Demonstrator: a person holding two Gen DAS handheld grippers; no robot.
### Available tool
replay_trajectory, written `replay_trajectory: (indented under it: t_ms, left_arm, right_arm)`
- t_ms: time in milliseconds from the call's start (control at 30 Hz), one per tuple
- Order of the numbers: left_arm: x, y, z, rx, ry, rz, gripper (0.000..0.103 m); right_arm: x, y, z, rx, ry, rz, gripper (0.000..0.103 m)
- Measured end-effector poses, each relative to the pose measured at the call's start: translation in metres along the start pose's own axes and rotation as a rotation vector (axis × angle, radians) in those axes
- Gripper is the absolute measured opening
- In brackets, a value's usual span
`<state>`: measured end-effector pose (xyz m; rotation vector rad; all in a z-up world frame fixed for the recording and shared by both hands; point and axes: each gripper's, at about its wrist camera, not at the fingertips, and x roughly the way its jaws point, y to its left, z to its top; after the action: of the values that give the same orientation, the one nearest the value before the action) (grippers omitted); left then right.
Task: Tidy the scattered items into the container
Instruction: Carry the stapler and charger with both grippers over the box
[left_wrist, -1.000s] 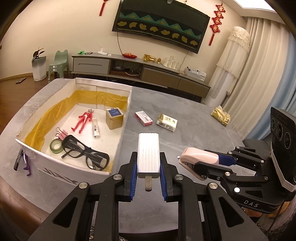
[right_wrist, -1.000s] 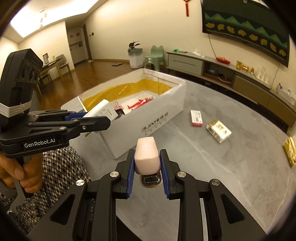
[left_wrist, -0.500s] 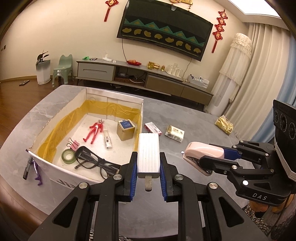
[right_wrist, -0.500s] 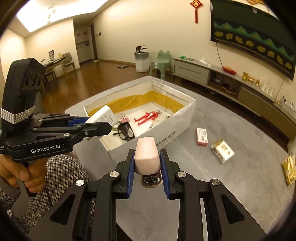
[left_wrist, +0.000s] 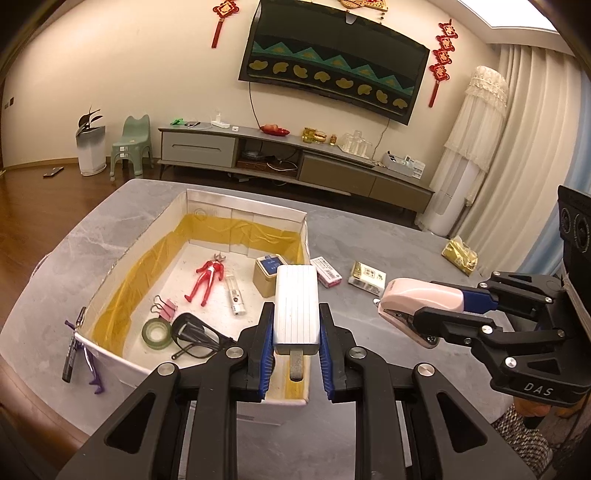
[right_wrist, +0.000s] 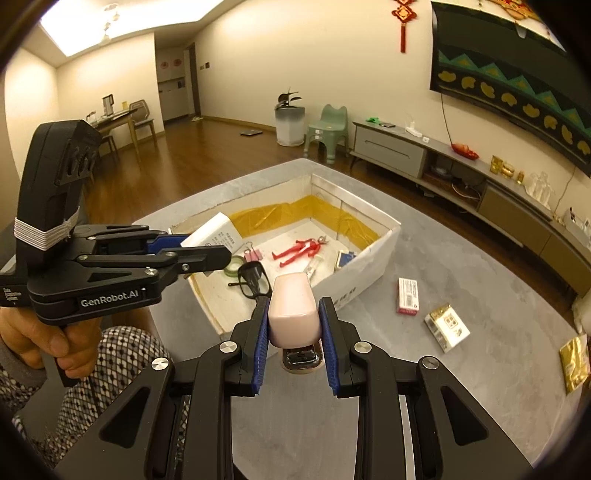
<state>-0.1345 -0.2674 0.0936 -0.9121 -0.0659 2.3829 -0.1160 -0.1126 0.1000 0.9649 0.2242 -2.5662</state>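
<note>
- Blue rubber pads on the left gripper (left_wrist: 296, 345) are clamped on a white ribbed power bank (left_wrist: 296, 304), low centre of the left wrist view; a short stub of it hangs down between the fingers (left_wrist: 266, 354).
- Pale pink now: the right gripper (right_wrist: 293, 345) is pinched on a pink stapler (right_wrist: 293, 314), metal base showing below, low centre of the right wrist view.
- Outward from there, the white cardboard box (left_wrist: 147, 254) with its yellow lining fills left-centre of the left view. The power bank looks to hang over the box's near right corner, above the rim.
- Inside already: a red toy figure (left_wrist: 207, 277), black glasses (left_wrist: 195, 334), a green tape roll (left_wrist: 157, 333), pink binder clips (left_wrist: 165, 308), a small tin (left_wrist: 266, 271) and a slim clear tube (left_wrist: 234, 293).
- The stapler, right of centre in the left view, appears to be over the bare grey counter (left_wrist: 369, 354), short of the box wall.
- Both loads need carrying in over the rim and lowering before the fingers part. I'd pick the open floor between glasses and tin, so nothing lands on the lenses.
- Bring one gripper in at a time; the two sit close and could knock.
- Left out, at right of the box: a red-and-white packet (left_wrist: 325, 271), a gold-and-white packet (left_wrist: 367, 275), a gold foil pack (left_wrist: 460, 254). Pens (left_wrist: 74, 350) lie outside the left wall.
</note>
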Motion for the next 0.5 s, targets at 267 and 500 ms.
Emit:
replay_trajectory:
  t_ms: [267, 500]
  left_arm:
    - [0.007, 0.010, 0.008, -0.003, 0.003, 0.012, 0.022]
    - [0.012, 0.021, 0.015, -0.008, 0.006, 0.019, 0.022]
  right_arm:
    - [0.011, 0.007, 0.018, -0.030, 0.001, 0.007, 0.027]
    - [0.024, 0.007, 0.029, -0.024, 0.013, 0.030, 0.027]
